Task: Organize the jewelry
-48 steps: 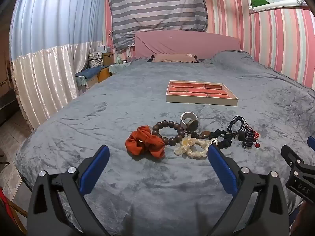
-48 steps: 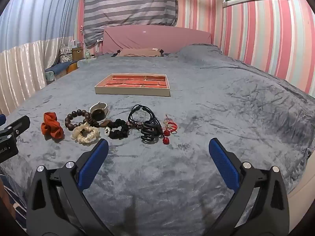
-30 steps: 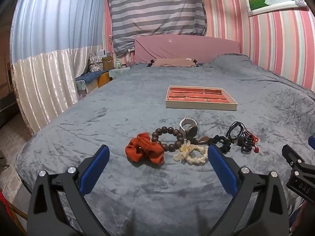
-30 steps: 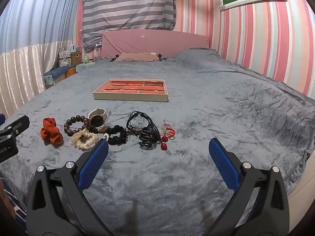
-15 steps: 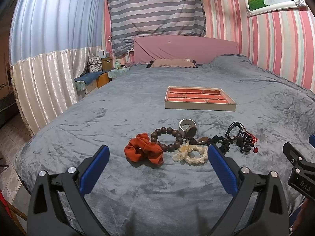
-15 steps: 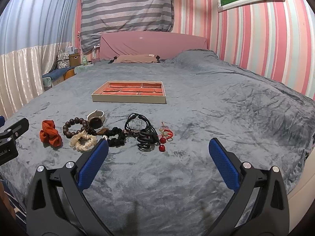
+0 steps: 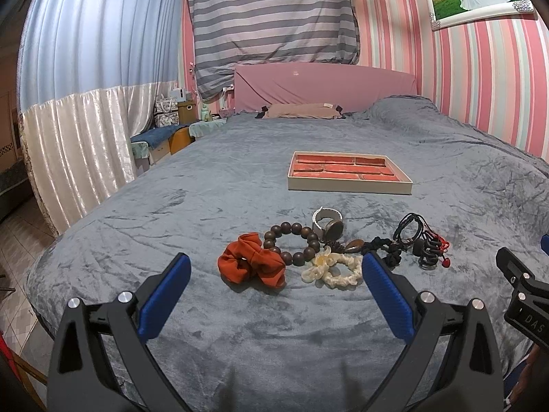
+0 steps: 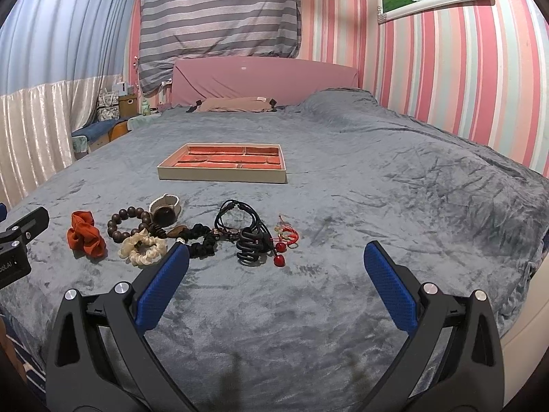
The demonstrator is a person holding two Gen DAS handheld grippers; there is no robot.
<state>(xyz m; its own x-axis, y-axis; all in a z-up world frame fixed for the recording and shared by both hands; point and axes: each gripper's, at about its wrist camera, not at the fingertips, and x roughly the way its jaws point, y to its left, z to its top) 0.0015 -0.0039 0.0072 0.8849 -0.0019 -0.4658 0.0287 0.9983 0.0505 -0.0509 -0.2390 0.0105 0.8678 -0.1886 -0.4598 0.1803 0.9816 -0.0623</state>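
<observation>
A row of jewelry lies on the grey bed: an orange scrunchie (image 7: 252, 262) (image 8: 84, 234), a brown bead bracelet (image 7: 291, 242) (image 8: 127, 226), a white-strap watch (image 7: 327, 223) (image 8: 165, 207), a cream scrunchie (image 7: 334, 272) (image 8: 143, 249), a black scrunchie (image 8: 202, 244), black cords (image 7: 410, 231) (image 8: 238, 218), a black claw clip (image 8: 251, 244) and a red bead charm (image 8: 279, 259). A cream tray (image 7: 350, 185) (image 8: 223, 175) with red compartments sits beyond. My left gripper (image 7: 276, 278) is open and empty, short of the row. My right gripper (image 8: 276, 269) is open and empty, short of the claw clip.
The grey blanket (image 8: 394, 189) covers the whole bed. A pink headboard (image 7: 322, 86) and a pillow (image 7: 302, 110) stand at the far end. White curtains (image 7: 79, 151) and a cluttered bedside stand (image 7: 164, 137) are to the left. The striped wall is to the right.
Both views have tilted up and drawn back a little: the jewelry row and tray sit lower in frame. Nothing on the bed moved. Both grippers stayed open.
</observation>
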